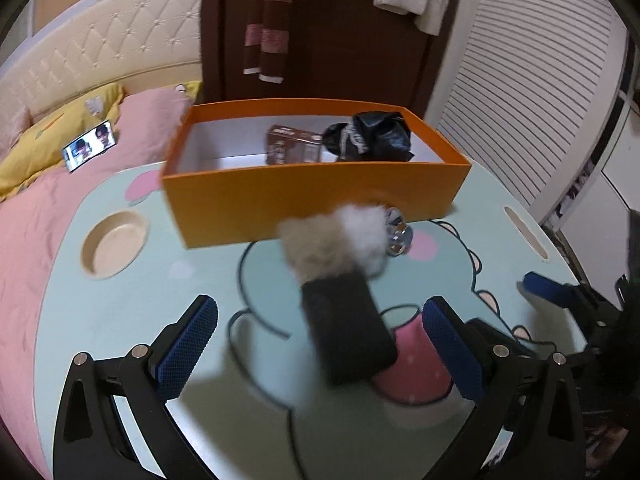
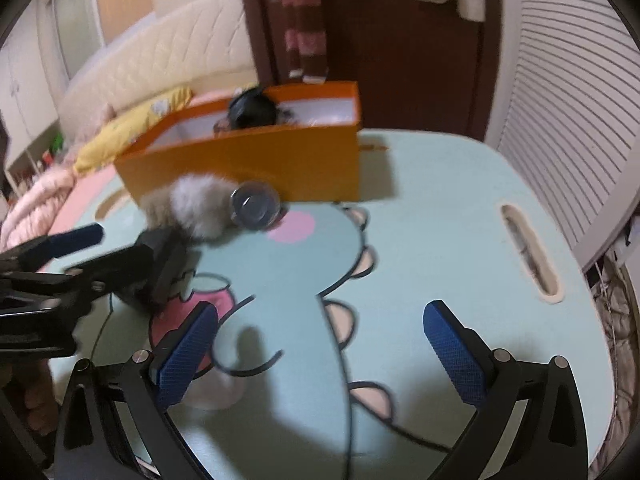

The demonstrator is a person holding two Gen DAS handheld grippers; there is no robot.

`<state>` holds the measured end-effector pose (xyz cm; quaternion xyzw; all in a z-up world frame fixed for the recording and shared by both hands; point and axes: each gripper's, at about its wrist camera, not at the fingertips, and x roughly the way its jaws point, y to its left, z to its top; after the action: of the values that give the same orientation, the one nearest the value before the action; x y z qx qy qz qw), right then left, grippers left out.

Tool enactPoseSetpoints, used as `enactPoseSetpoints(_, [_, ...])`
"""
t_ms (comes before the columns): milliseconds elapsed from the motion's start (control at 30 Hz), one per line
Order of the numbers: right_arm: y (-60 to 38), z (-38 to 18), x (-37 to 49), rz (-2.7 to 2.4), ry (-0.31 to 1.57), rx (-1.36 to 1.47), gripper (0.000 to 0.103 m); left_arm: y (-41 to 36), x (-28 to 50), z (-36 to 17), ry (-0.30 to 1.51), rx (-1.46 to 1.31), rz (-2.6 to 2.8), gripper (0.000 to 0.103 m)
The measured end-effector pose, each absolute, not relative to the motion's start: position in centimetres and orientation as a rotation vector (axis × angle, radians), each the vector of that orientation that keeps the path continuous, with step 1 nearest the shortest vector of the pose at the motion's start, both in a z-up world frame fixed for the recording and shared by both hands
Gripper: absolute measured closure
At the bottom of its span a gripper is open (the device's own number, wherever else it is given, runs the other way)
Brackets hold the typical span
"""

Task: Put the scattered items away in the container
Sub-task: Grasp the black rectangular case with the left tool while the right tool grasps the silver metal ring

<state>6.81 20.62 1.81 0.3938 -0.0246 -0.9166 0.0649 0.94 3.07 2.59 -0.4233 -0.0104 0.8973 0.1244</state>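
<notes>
An orange box [image 1: 304, 196] stands on the mint cartoon table [image 1: 120, 320], holding a small brown carton [image 1: 290, 144] and a crumpled black bag [image 1: 372, 136]. In front of it lies a black knit piece with a beige and white fur cuff [image 1: 344, 332], blurred. It sits between the wide-apart blue pads of my left gripper [image 1: 320, 344], which do not touch it. A shiny round item [image 1: 398, 236] rests beside the fur, against the box. My right gripper [image 2: 320, 344] is open over bare table, with the fur piece [image 2: 196, 204] and shiny item [image 2: 256, 208] ahead and to its left.
The table has a round cup recess [image 1: 114, 244] at the left and a slot [image 2: 528, 252] at the right. A pink bed with a lit phone [image 1: 90, 150] lies to the left. Behind the box are a dark door and louvred panels.
</notes>
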Motion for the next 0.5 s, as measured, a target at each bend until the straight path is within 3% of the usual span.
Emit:
enactPoseSetpoints(67, [21.3,2.3,6.9,-2.781,-0.085,1.167,0.001,3.6,0.4,2.2,-0.013,-1.253,2.606,0.003])
enactPoseSetpoints(133, [21.9,2.7,6.9,-2.787,-0.116,1.151,0.001,3.8,-0.1,1.6,0.009,-1.284,2.590,0.011])
enactPoseSetpoints(200, [22.2,2.9,6.7,-2.781,-0.141,1.152,0.001,3.8,-0.3,0.9,0.017,-1.317,2.566,0.035])
enactPoseSetpoints(233, [22.2,2.9,6.6,-2.776,-0.146,1.155,0.001,3.8,-0.1,0.8,0.035,-1.307,2.571,0.040])
enactPoseSetpoints(267, [22.2,3.0,6.4,-2.770,-0.146,1.156,0.001,3.8,0.2,0.9,0.047,-1.290,2.574,0.056])
enactPoseSetpoints(300, [22.0,3.2,6.1,-2.762,-0.141,1.155,0.001,3.7,0.4,1.0,0.037,-1.286,2.561,0.063])
enactPoseSetpoints(367, [21.5,3.3,5.5,-2.742,-0.114,1.157,0.002,3.2,0.9,1.2,0.017,-1.272,2.555,0.063])
enactPoseSetpoints(500, [19.8,3.5,4.3,-2.679,-0.051,1.158,0.017,1.6,2.4,1.2,-0.010,-1.263,2.590,0.063])
